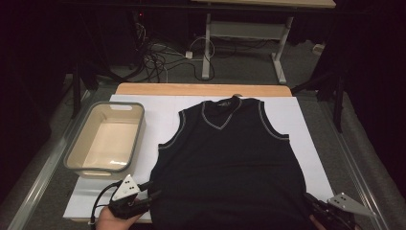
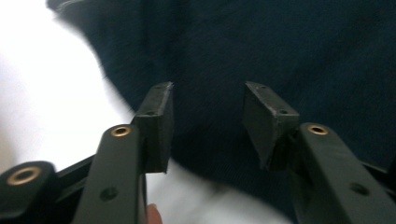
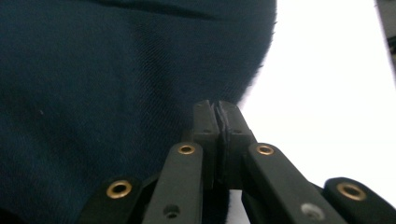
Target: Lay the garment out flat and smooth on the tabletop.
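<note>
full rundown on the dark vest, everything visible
The vest is a dark navy, fine-knit sleeveless V-neck with pale trim at neck and armholes. It lies flat, front up, collar away from the person, on the white sheet. The right gripper is shut at its lower edge; the left gripper is open over its other bottom corner.

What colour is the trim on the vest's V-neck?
Light grey trim against the dark navy knitted sleeveless vest; the high view shows it best.
</note>
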Demonstrator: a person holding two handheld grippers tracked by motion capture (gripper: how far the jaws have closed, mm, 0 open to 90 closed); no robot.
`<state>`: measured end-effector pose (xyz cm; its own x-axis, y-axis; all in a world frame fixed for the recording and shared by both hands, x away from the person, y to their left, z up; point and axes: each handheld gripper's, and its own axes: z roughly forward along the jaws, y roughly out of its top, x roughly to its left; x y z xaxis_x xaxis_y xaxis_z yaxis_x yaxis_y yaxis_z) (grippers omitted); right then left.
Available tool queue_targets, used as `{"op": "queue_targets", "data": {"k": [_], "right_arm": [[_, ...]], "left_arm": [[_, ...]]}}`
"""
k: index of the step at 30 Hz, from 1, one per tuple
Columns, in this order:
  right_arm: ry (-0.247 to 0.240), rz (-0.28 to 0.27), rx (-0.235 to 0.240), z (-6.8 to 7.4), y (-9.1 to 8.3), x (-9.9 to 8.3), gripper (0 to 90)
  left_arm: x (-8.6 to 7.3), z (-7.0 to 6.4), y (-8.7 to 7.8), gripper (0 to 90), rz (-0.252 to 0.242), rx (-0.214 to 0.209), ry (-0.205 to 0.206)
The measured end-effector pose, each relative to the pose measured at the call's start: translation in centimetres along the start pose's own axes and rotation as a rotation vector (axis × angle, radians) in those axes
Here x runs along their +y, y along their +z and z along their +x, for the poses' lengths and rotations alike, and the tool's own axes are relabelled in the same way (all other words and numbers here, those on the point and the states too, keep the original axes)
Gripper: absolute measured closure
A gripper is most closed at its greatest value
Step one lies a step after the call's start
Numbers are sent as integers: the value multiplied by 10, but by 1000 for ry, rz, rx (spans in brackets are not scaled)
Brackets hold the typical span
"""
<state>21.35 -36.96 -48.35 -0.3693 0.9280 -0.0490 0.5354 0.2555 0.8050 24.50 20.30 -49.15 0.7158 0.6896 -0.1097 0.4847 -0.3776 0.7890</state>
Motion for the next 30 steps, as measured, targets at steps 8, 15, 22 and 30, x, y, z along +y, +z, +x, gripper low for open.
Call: {"op": "queue_targets", "data": {"k": [8, 15, 22, 30], "right_arm": [[51, -44, -102, -12, -46, -36, 886], [81, -39, -93, -11, -55, -48, 815], [96, -68, -27, -12, -50, -36, 593], [71, -93, 33, -10, -27, -13, 559]], "left_arm": [[23, -5, 22, 485, -12, -59, 51], [29, -4, 31, 452, -4, -39, 41], [13, 2, 23, 436, 71, 76, -28], [5, -12, 19, 610, 99, 78, -93]]}}
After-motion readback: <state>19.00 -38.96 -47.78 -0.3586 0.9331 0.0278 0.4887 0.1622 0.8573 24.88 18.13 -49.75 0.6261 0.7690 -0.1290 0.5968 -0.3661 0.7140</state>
